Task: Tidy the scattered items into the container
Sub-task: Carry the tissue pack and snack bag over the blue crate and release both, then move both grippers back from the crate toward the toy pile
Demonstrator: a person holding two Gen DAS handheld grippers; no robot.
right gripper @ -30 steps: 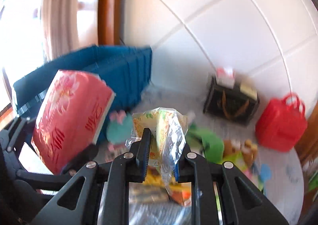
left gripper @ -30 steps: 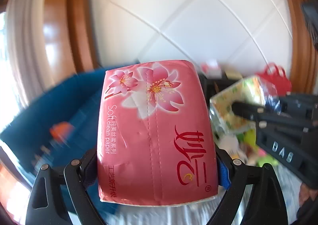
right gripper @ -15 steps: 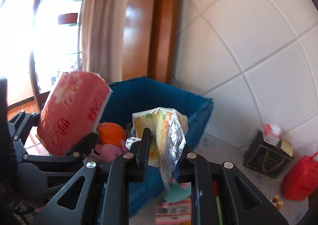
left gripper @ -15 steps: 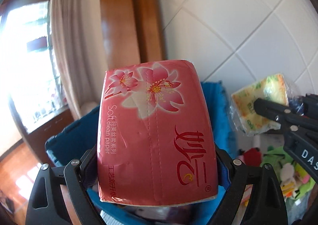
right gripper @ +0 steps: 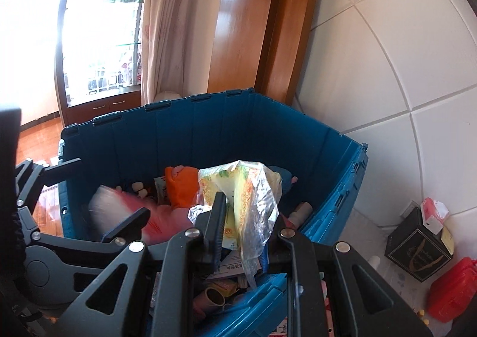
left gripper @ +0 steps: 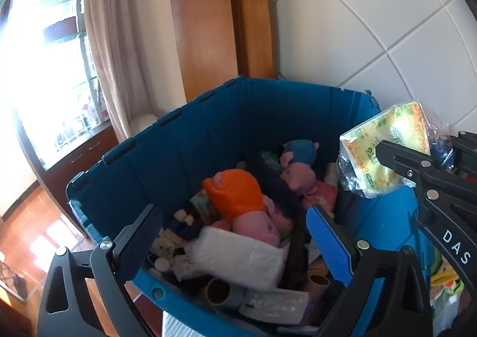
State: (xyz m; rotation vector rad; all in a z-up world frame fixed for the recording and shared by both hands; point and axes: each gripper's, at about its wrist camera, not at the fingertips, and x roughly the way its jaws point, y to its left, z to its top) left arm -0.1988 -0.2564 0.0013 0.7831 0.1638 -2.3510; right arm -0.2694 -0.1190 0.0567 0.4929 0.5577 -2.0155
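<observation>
White tiled wall runs behind and to the right, a wooden door frame [left gripper: 220, 18] stands at the far side, and a pale curtain [right gripper: 176, 21] hangs beside a bright window on the left. Below me sits the blue container [left gripper: 268, 116], open at the top and already crowded with things.

My left gripper [left gripper: 235, 240] hangs over the container's near edge. Its jaws have just been opening and now stand wide, with nothing pressed between the black pad and the blue one. Beneath them the pink tissue pack [left gripper: 238, 256] lies blurred in the container, its white end toward me, apart from both pads. In the right wrist view the same pack [right gripper: 125, 212] shows as a pink and white smear at the container's left side.

Just beyond it lie an orange plush toy [left gripper: 238, 194] and a pink plush with a blue cap [left gripper: 298, 164]; cardboard tubes [left gripper: 217, 292] sit near the front wall.

My right gripper [right gripper: 247, 217] is clamped on a yellow packet in a clear plastic wrap [right gripper: 238, 206], holding it upright above the container's near right part. From the left wrist view that packet [left gripper: 387, 152] hovers over the right rim.

Outside the container, on the right, a black box [right gripper: 417, 247] and a red plastic case [right gripper: 453, 292] stand by the wall.
</observation>
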